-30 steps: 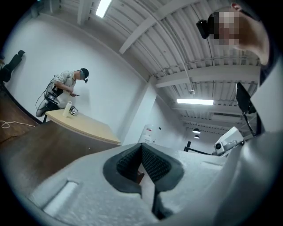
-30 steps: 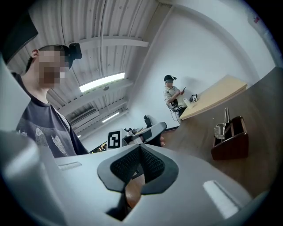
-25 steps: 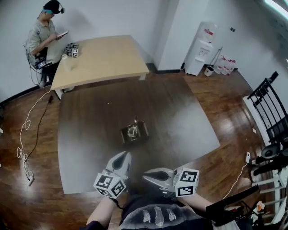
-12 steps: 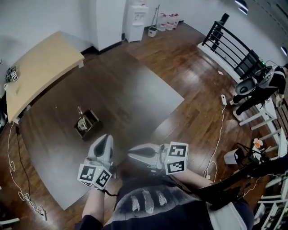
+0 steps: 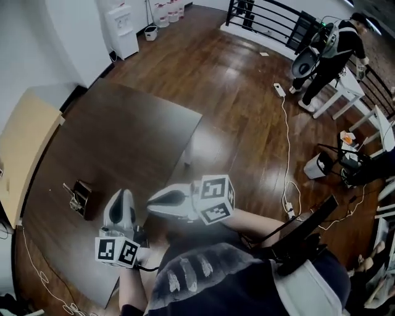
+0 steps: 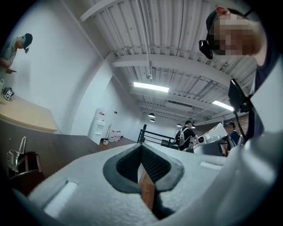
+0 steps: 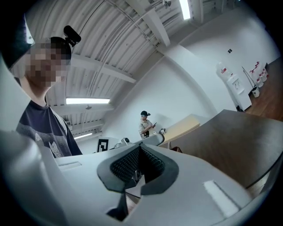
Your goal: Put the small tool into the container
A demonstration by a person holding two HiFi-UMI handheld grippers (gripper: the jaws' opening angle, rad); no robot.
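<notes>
The container (image 5: pixel 81 196), a small dark box, stands on the dark table (image 5: pixel 117 142) at the left of the head view, with a metal tool (image 5: pixel 72 199) sticking out of it. In the left gripper view the same container (image 6: pixel 25 167) and tool (image 6: pixel 15 155) sit low at the left edge. My left gripper (image 5: pixel 121 199) is held close to my body, a little right of the container, and is shut with its pads (image 6: pixel 148 164) together and empty. Beside it, my right gripper (image 5: pixel 152 201) points left and is also shut, its pads (image 7: pixel 132 165) meeting with nothing clearly held.
A light wooden table (image 5: pixel 21 142) lies beyond the dark one, with a person (image 7: pixel 146 123) standing at it. A water dispenser (image 5: pixel 120 29) stands by the wall. Cables (image 5: pixel 287 154) cross the wood floor, and a person (image 5: pixel 330 46) stands near a black railing (image 5: pixel 271 15).
The head view has swung round to the right. The container has slid from the middle to the left edge. Both grippers stay shut near my body and have turned along with it.
</notes>
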